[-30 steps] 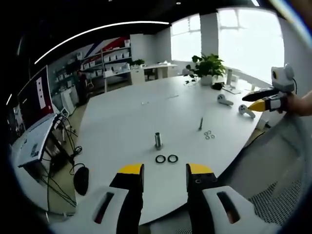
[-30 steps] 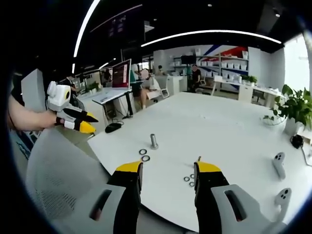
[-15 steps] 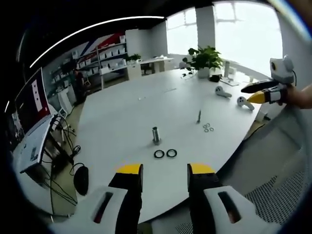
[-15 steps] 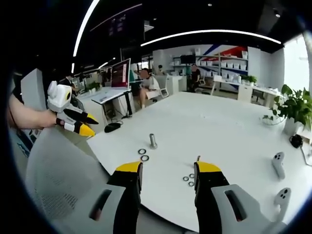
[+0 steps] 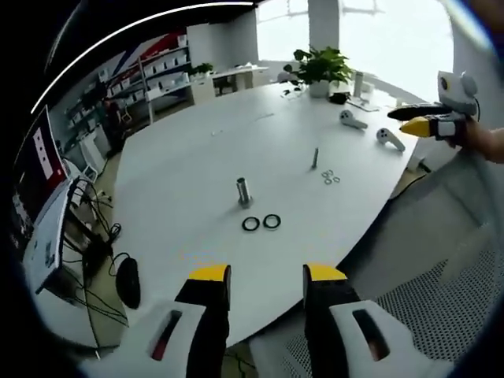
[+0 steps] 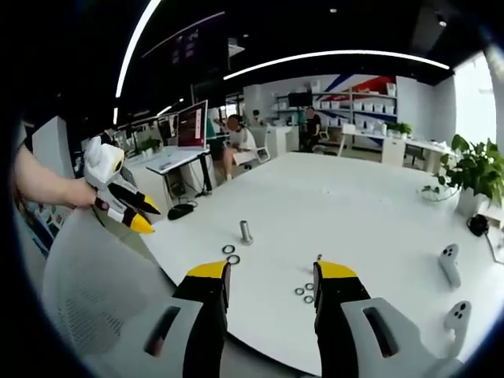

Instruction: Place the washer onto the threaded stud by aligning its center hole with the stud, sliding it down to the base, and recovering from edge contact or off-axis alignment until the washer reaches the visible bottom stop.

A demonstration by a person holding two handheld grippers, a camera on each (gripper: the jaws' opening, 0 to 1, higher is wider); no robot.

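Left gripper view: my left gripper (image 5: 266,274) sits low at the table's near edge, yellow-tipped jaws apart, nothing between them. Past them on the white table (image 5: 189,157) I see two dark washers (image 5: 261,223) lying flat, side by side and almost touching. Just behind them the stud (image 5: 242,190) stands upright, bare, no washer on it. Further right a thin pin (image 5: 315,158) stands on the table, with a small cluster of rings (image 5: 330,177) beside it. Two white controllers (image 5: 370,129) lie near the far right edge, and a potted plant (image 5: 316,66) stands at the far end. The right gripper (image 5: 424,120) hangs off the table's right side over a mesh chair (image 5: 441,291); I cannot tell its jaw state from here.

Right gripper view: the right gripper (image 6: 270,276) shows jaws apart and empty. The rings (image 6: 304,293) lie close by the right fingertip, the washers (image 6: 230,253) beyond to the left, the stud (image 6: 246,231) behind them. The left gripper (image 6: 126,206) hangs off the table's left.
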